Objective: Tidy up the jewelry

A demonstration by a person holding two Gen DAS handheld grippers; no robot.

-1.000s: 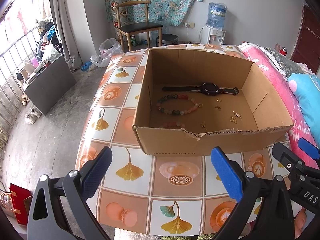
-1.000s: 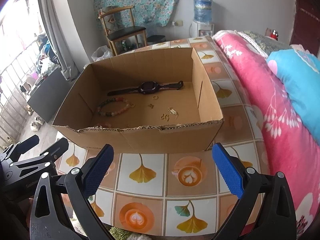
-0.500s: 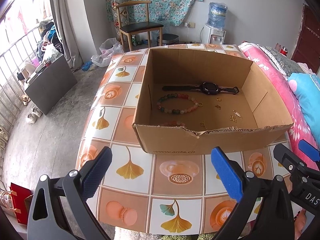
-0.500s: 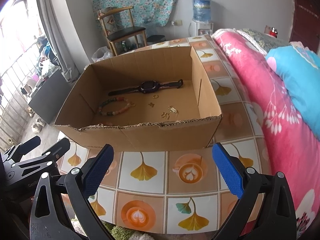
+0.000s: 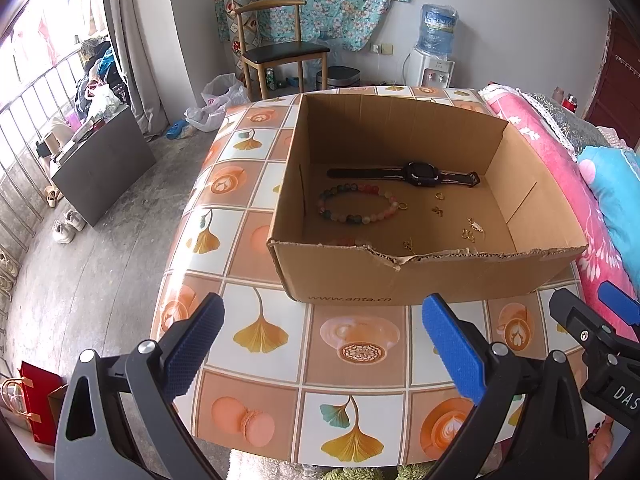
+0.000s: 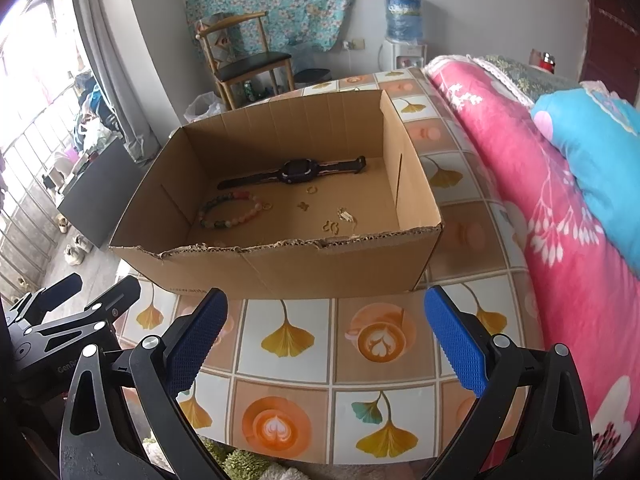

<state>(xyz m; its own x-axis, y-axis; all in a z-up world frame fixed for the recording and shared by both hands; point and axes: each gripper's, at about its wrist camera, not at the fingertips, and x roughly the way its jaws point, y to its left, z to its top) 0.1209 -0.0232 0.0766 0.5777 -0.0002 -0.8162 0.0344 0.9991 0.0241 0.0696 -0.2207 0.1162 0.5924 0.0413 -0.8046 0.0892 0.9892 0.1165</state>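
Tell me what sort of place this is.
Most likely a bedroom or living room in a home: a bed with a pink floral quilt, a wooden chair and a water dispenser by the wall, and a cardboard box on a tiled-pattern tablecloth.

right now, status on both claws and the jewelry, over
Left claw open, empty, short of the cardboard box. Right claw same. Black watch, bead bracelet, small gold pieces loose inside. Box's near wall in the way.
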